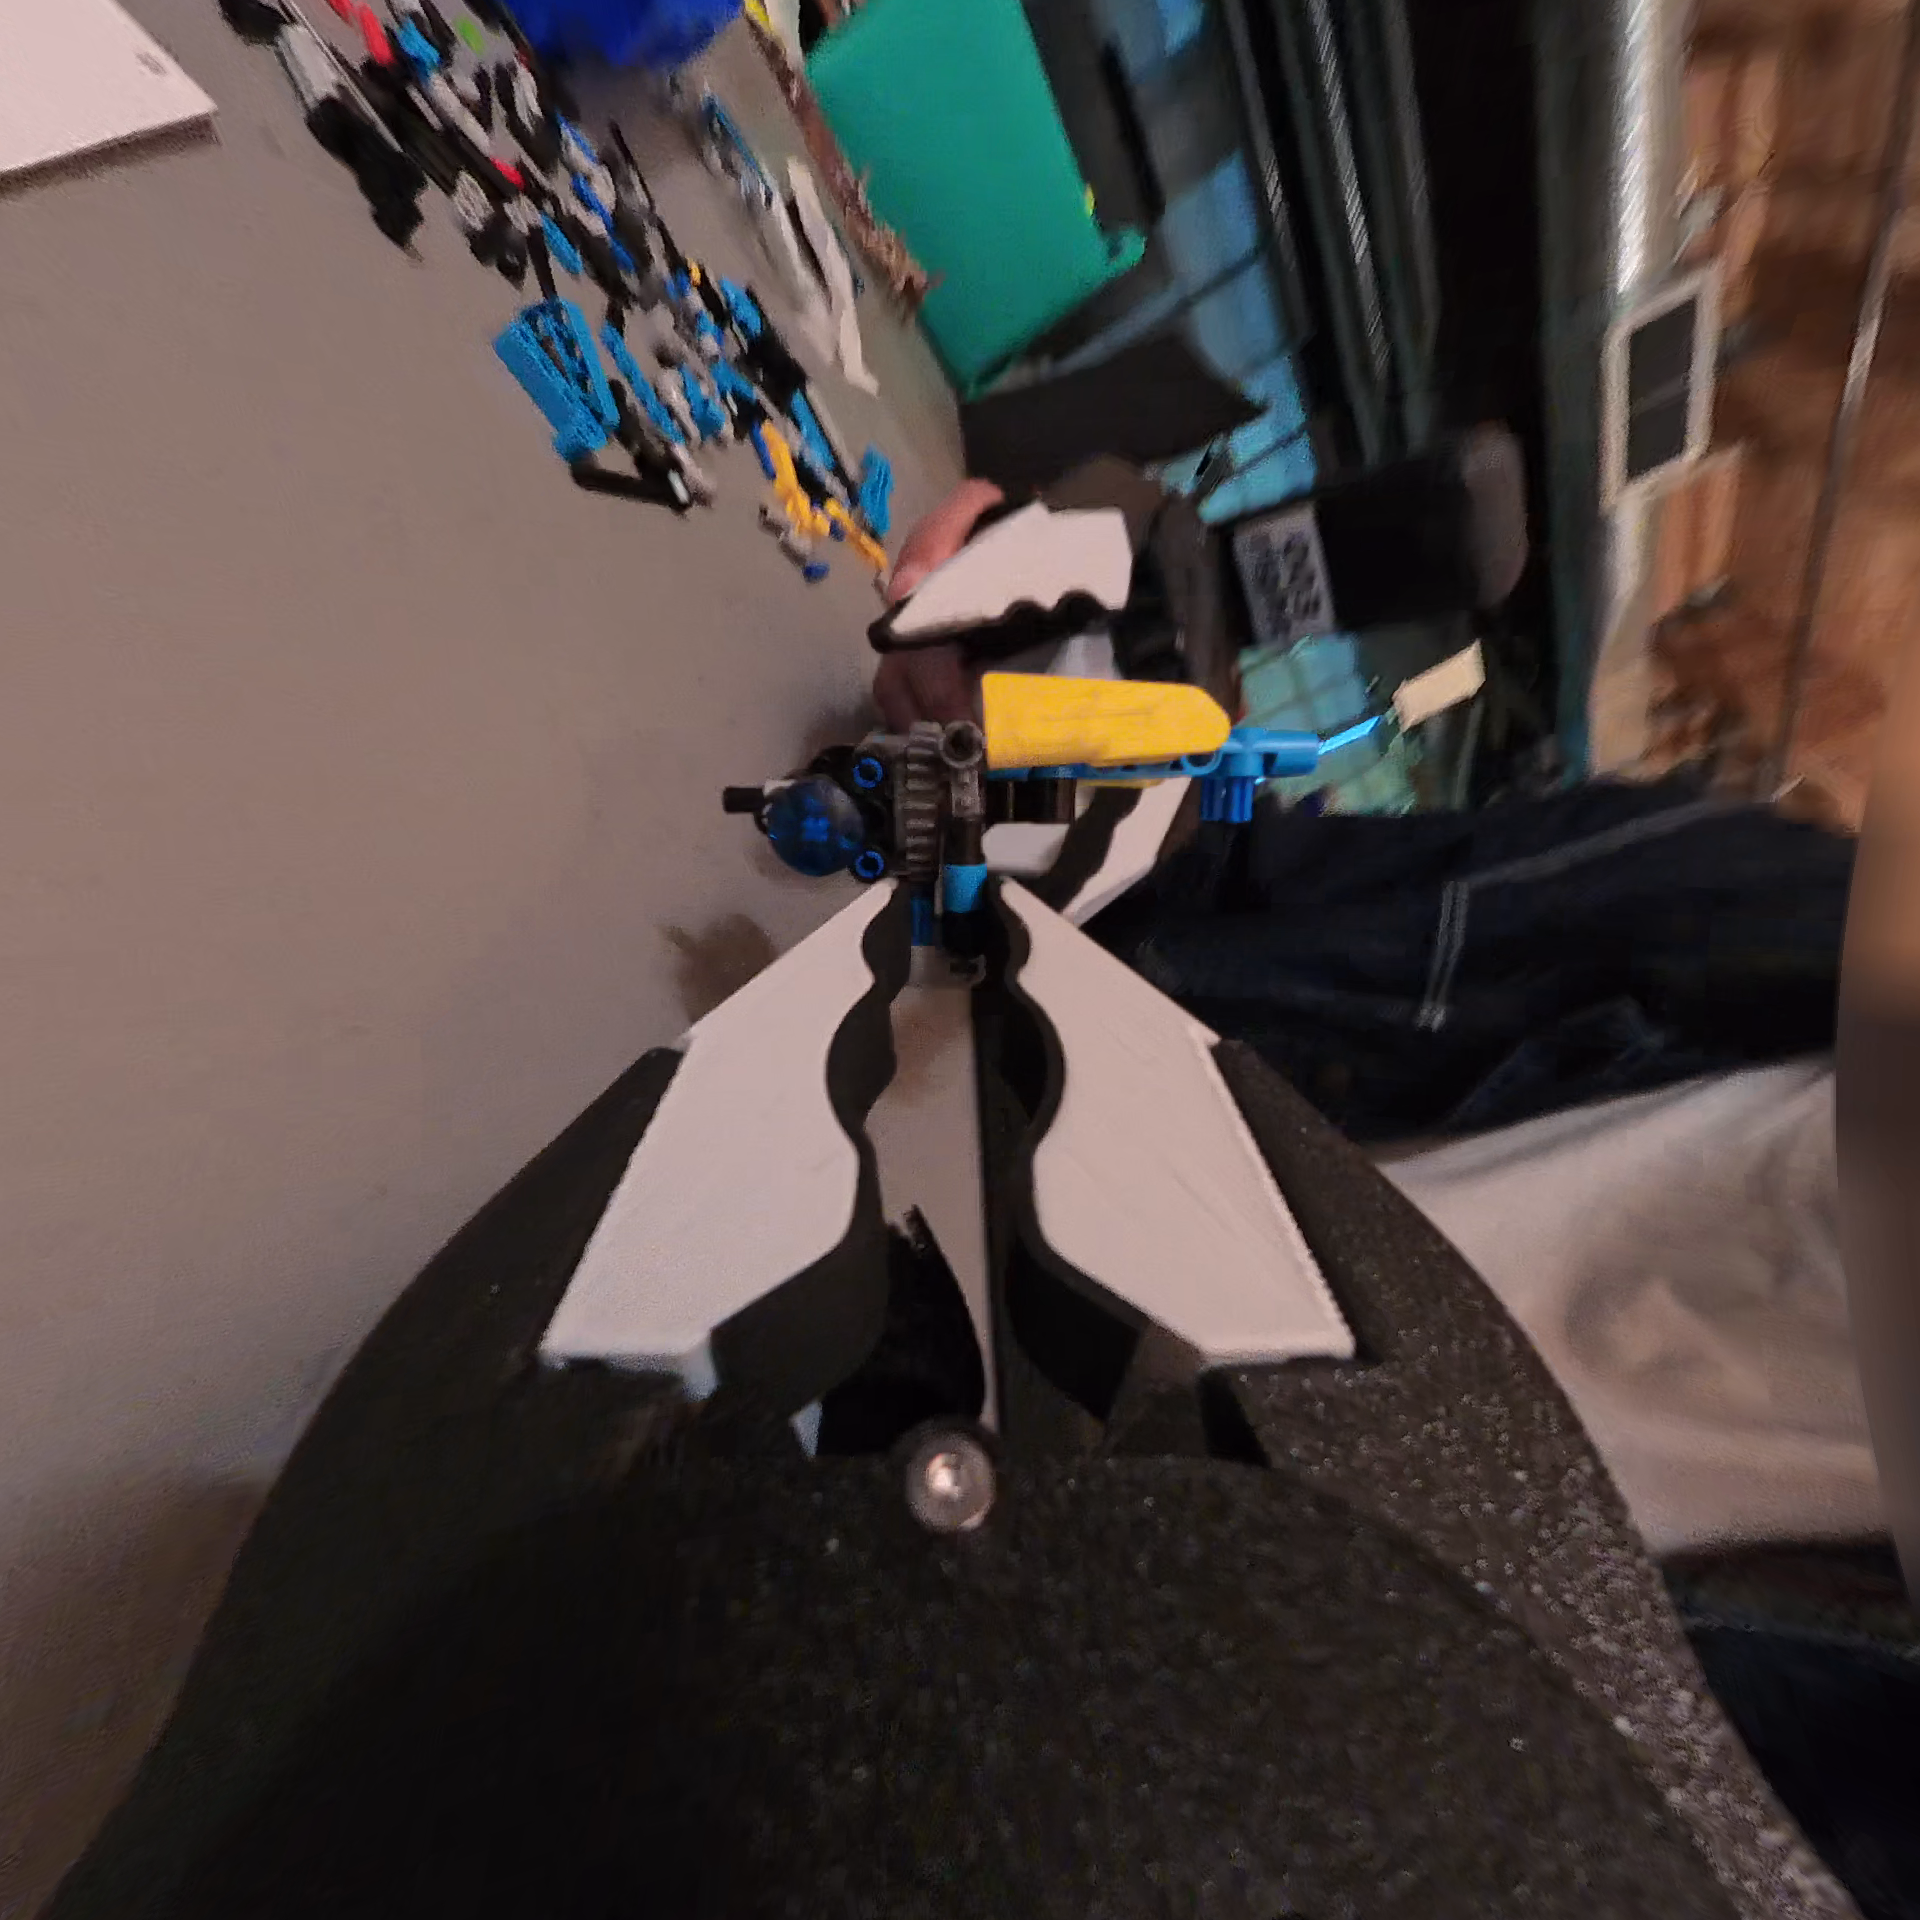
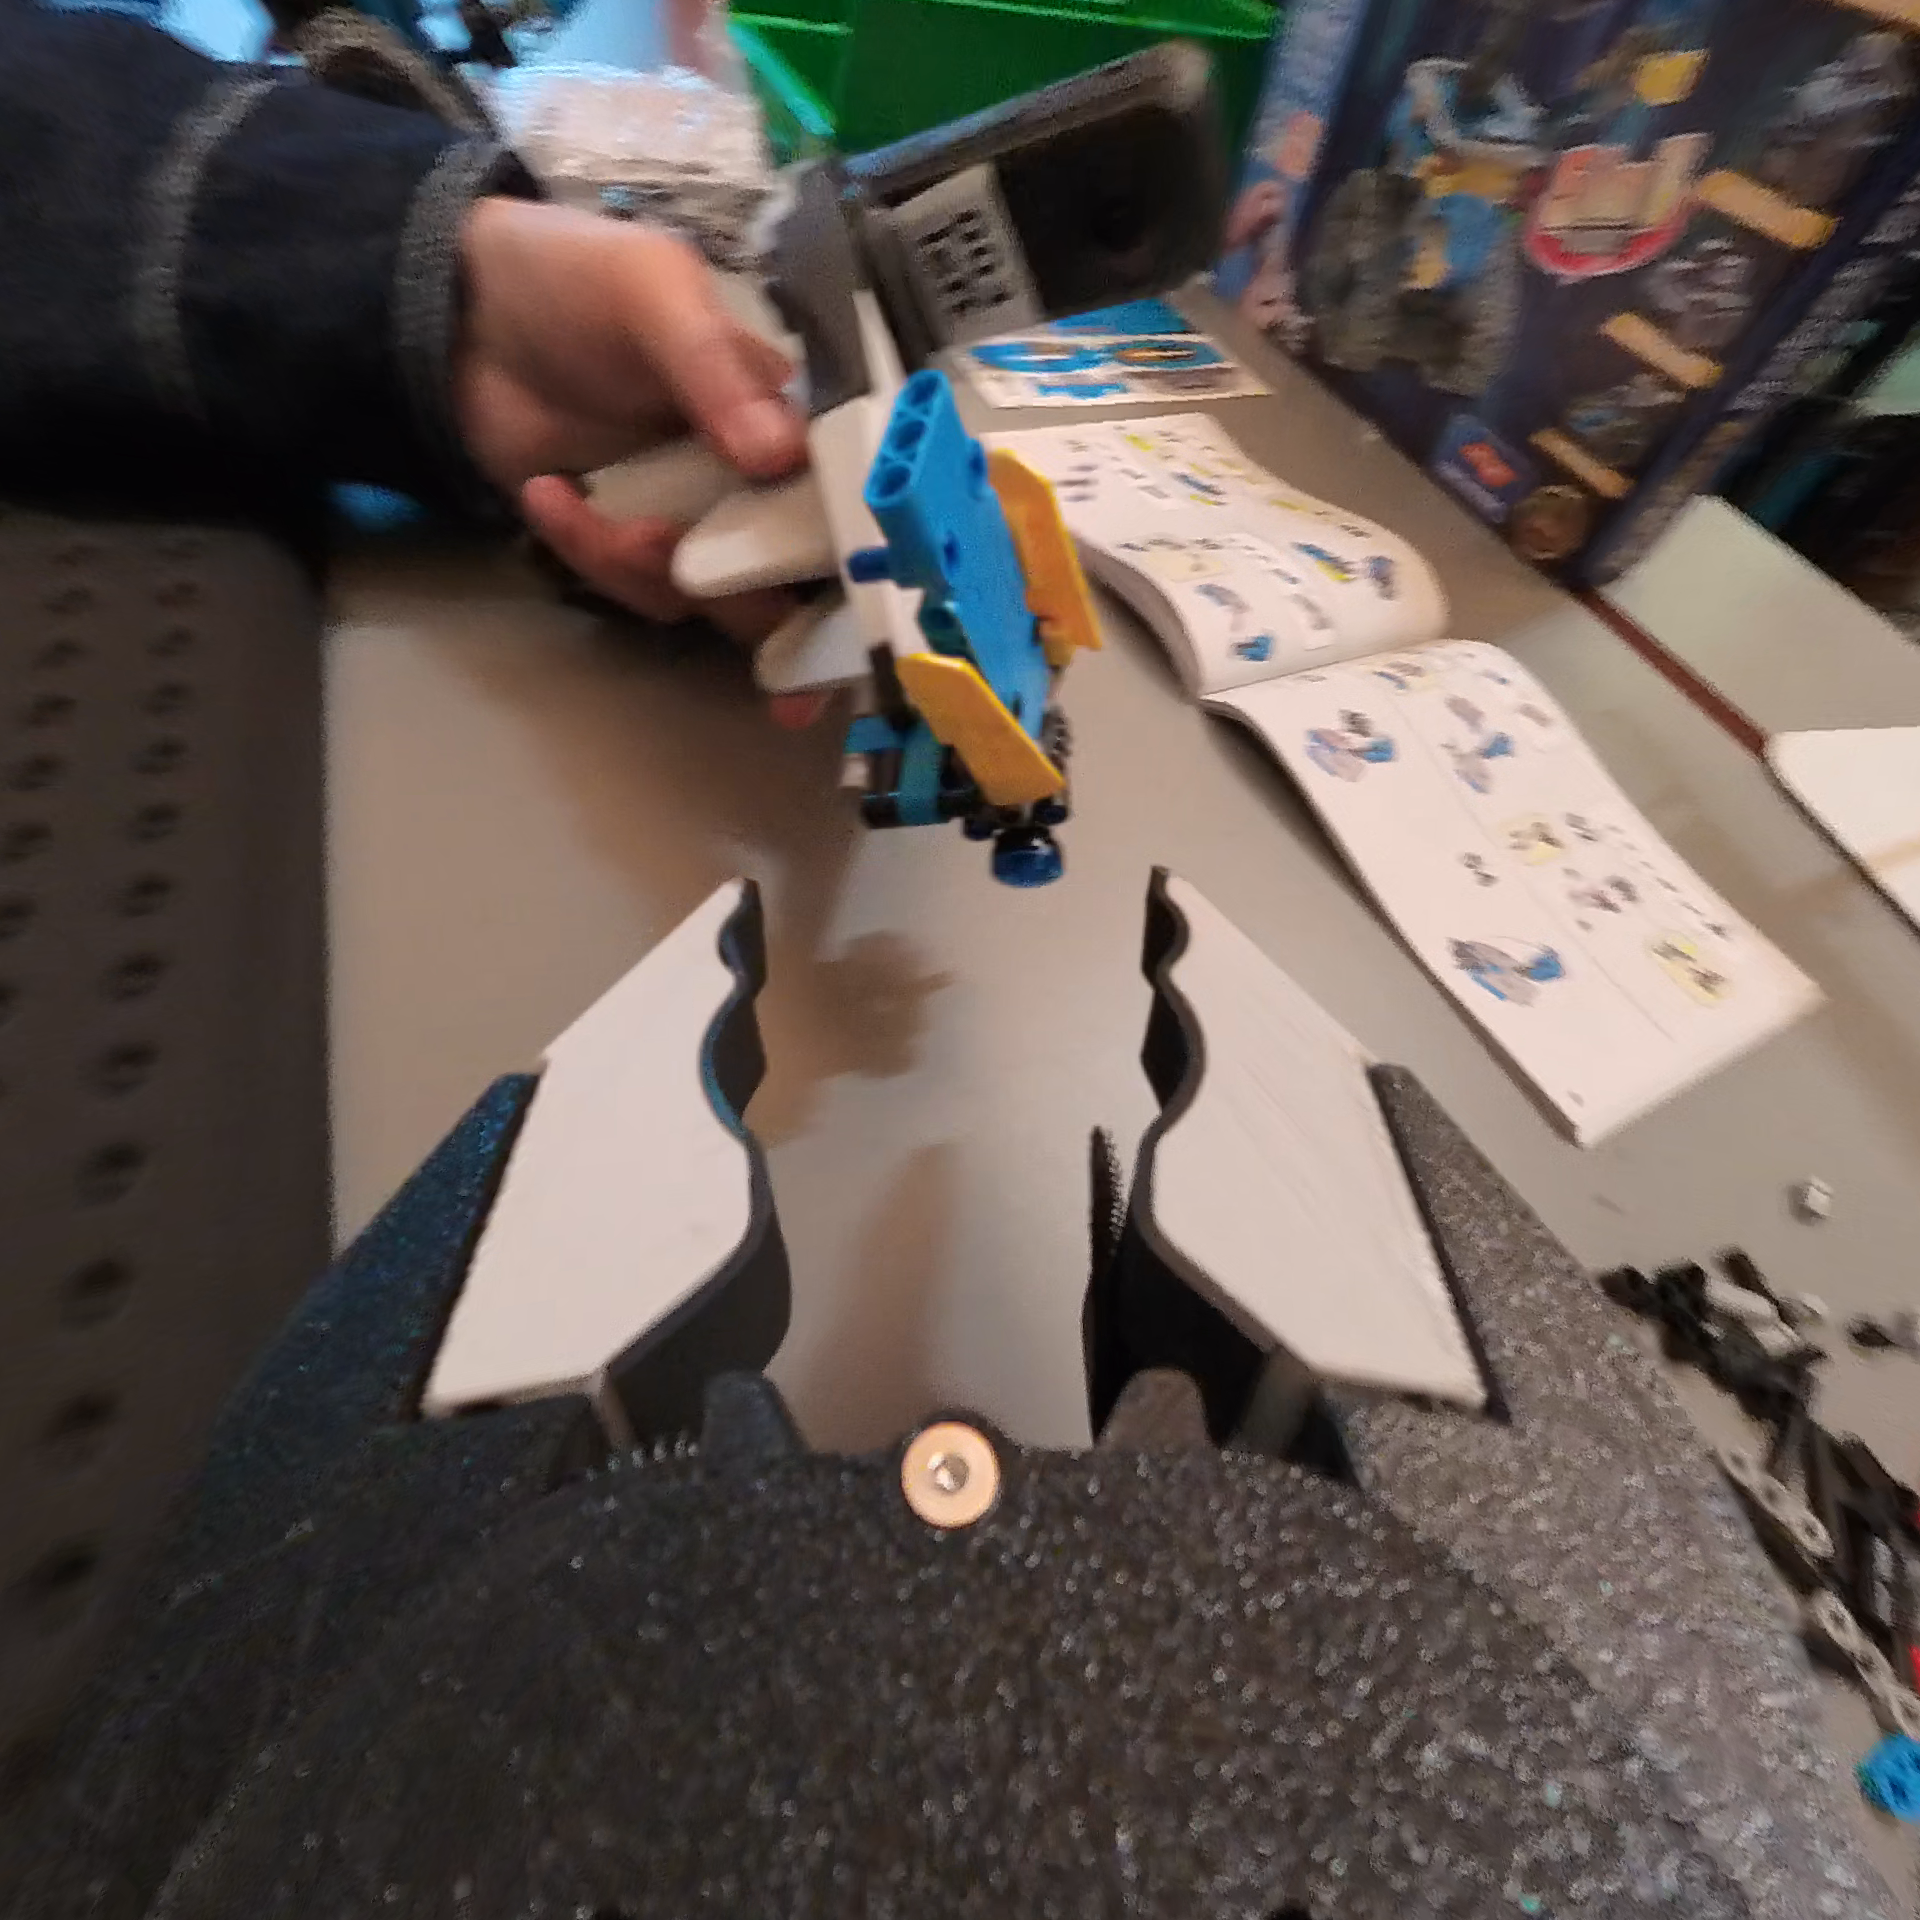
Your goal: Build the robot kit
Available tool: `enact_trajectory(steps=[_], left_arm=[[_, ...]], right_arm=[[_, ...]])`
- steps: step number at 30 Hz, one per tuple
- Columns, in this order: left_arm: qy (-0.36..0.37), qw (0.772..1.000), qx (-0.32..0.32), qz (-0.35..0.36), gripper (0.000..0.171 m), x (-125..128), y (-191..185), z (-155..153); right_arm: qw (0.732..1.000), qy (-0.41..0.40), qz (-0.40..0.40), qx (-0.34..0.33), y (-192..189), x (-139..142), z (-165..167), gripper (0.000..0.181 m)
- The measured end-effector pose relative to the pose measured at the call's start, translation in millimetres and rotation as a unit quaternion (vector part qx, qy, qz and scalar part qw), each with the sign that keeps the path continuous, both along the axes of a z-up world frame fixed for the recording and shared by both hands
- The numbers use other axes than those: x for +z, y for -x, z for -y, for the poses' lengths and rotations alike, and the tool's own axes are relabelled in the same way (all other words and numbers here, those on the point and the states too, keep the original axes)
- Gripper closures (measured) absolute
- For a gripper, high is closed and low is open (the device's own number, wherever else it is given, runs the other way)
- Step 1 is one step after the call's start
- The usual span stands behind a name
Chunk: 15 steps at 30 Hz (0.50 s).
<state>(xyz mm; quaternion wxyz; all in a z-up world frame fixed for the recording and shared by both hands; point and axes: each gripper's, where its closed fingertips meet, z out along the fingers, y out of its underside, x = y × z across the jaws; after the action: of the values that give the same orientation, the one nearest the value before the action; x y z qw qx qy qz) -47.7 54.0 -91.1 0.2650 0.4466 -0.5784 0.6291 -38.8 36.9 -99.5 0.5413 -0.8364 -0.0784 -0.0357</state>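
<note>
Blue-and-yellow brick model [image 1: 997, 790] sat at frame centre, pinched at its lower stub by your left gripper [image 1: 951, 914], while your right gripper [image 2: 951, 914] hung just below it in its own view, fingers spread wide and empty above the grey table [image 2: 582, 727].

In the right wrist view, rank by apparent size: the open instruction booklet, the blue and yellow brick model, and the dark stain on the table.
1. Open white instruction booklet, clearly largest.
2. Blue and yellow brick model, held above the table by the left gripper, so nearness may flatter it.
3. Dark stain on the grey table, smallest.
</note>
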Motion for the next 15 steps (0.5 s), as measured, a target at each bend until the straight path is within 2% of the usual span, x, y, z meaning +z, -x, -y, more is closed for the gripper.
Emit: enact_trajectory(steps=[4, 7, 10, 12, 15], left_arm=[[0.016, 1.000, 0.026, 0.005, 0.159, 5.8, -5.1, 2.8], [0.044, 0.997, 0.066, 0.010, 0.159, 14.1, -14.0, 0.5], [0.069, 0.991, 0.103, 0.042, 0.160, 28.8, -21.0, -5.4], [0.085, 0.989, 0.100, 0.068, 0.159, 40.5, -18.0, -3.9], [0.099, 0.983, 0.116, 0.101, 0.159, 53.7, -16.9, -2.4]], right_arm=[[0.996, -0.013, 0.064, -0.053, -7.4, 7.3, -8.9, 0.112], [0.994, -0.016, 0.070, -0.078, -9.1, 10.2, -15.3, 0.120], [0.993, -0.030, 0.020, -0.112, -11.9, 14.1, -18.0, 0.127], [0.992, -0.068, -0.031, -0.098, -3.5, 28.1, -21.6, 0.135], [0.987, -0.118, -0.037, -0.102, -4.2, 48.7, -21.9, 0.145]])
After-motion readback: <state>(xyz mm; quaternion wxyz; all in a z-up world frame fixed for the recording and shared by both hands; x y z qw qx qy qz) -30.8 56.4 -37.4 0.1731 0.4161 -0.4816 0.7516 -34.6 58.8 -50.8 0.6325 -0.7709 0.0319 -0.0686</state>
